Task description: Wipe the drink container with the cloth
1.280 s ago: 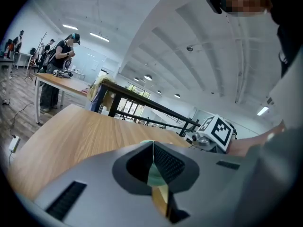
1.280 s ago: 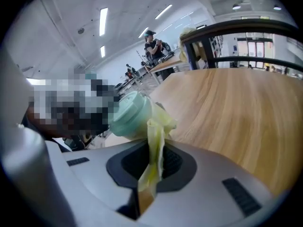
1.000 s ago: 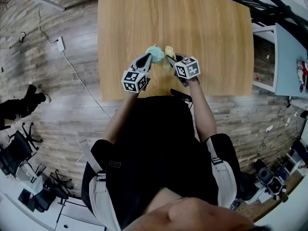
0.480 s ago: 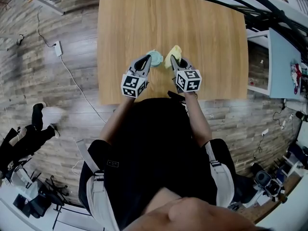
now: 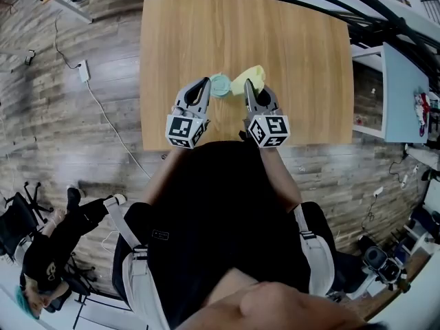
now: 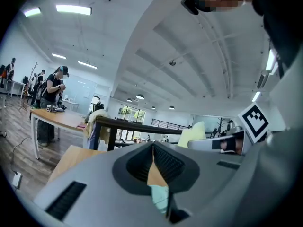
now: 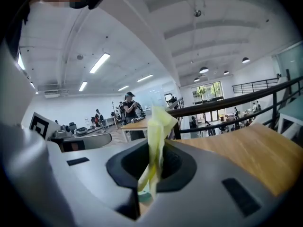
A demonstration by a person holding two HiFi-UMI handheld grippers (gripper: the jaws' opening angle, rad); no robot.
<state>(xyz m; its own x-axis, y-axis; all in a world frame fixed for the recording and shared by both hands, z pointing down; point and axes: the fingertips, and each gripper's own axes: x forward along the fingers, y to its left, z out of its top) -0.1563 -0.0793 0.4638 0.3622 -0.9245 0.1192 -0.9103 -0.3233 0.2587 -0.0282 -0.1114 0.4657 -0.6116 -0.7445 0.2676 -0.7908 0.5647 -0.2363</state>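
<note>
The drink container (image 5: 220, 86), a pale teal round vessel seen from above, is located on the wooden table (image 5: 295, 53) towards its near edge, between the two grippers; a teal portion of it (image 6: 159, 196) is observed low between the jaws in the left gripper view. The left gripper (image 5: 205, 84) is found clenched, its jaws drawn almost together at the tips on the container's side. The cloth (image 5: 247, 80), yellow and crumpled, is held just to the right of the container and appears to touch it; it is gripped by the right gripper (image 5: 248, 88), and in the right gripper view a fold of it (image 7: 156, 126) is seen standing up between the closed jaws. A cable and plug (image 5: 84, 71) are noted on the plank floor left of the table; a bystander (image 6: 49, 108) is recorded at a far table.
</note>
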